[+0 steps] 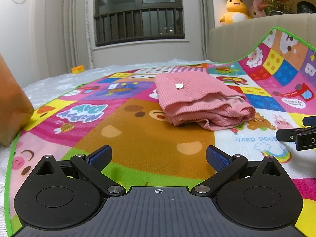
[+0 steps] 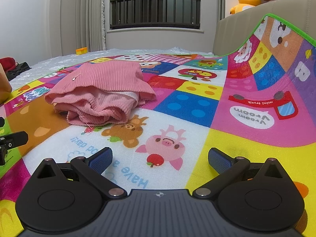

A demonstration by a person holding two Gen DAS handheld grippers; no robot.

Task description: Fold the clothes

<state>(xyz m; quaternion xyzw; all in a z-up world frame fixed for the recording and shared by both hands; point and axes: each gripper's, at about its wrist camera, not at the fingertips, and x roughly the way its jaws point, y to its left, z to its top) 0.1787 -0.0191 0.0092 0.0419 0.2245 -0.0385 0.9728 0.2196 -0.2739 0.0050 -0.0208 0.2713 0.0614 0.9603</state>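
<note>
One folded pink corduroy garment (image 1: 199, 100) is laid in a thick bundle on the colourful cartoon-print play mat (image 1: 138, 138), its far-right edge curled up against a beige padded headboard (image 1: 246, 37). Both the left gripper (image 1: 158, 156) and right gripper (image 2: 160, 157) are held low over the mat, near the garment but apart from it. Jaws on both are spread wide, nothing gripped.

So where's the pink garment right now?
The pink garment lies folded on the play mat, ahead of both open grippers: right of centre in the left view, left in the right.
</note>
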